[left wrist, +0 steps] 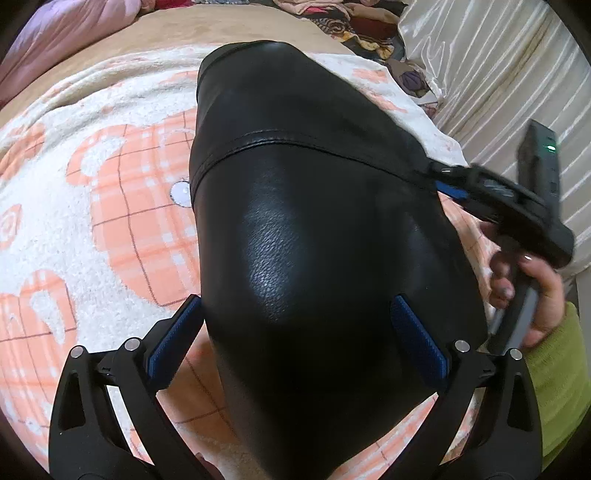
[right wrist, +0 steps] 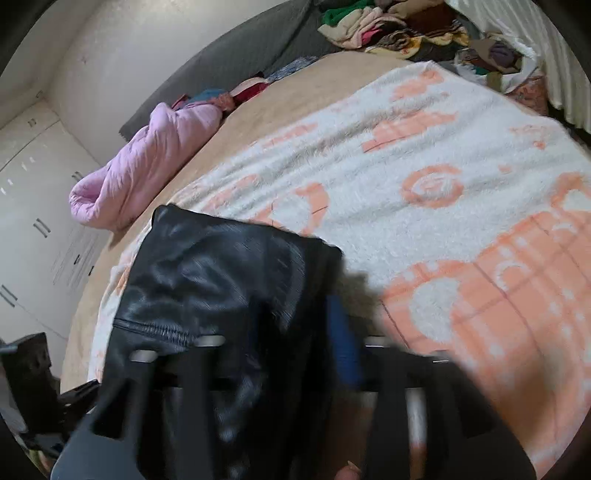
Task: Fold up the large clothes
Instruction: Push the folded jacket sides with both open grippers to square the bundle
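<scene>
A black leather garment (left wrist: 325, 229) lies folded lengthwise on a white and orange blanket (left wrist: 110, 206). My left gripper (left wrist: 295, 336) is open, its blue pads (left wrist: 173, 343) on either side of the garment's near end, just above it. My right gripper (left wrist: 447, 181) shows at the garment's right edge by the seam, held in a hand with a green sleeve; its jaws look pinched on the leather edge. In the right wrist view the image is blurred: the garment (right wrist: 221, 280) bunches between the fingers, with one blue pad (right wrist: 343, 339) visible.
The blanket (right wrist: 424, 155) covers a tan bed (right wrist: 295, 92). A pink quilt (right wrist: 147, 162) lies at the bed's far side. A heap of mixed clothes (right wrist: 406, 29) sits at the head. A white striped curtain (left wrist: 498, 74) hangs on the right. White cupboards (right wrist: 33, 192) stand beyond.
</scene>
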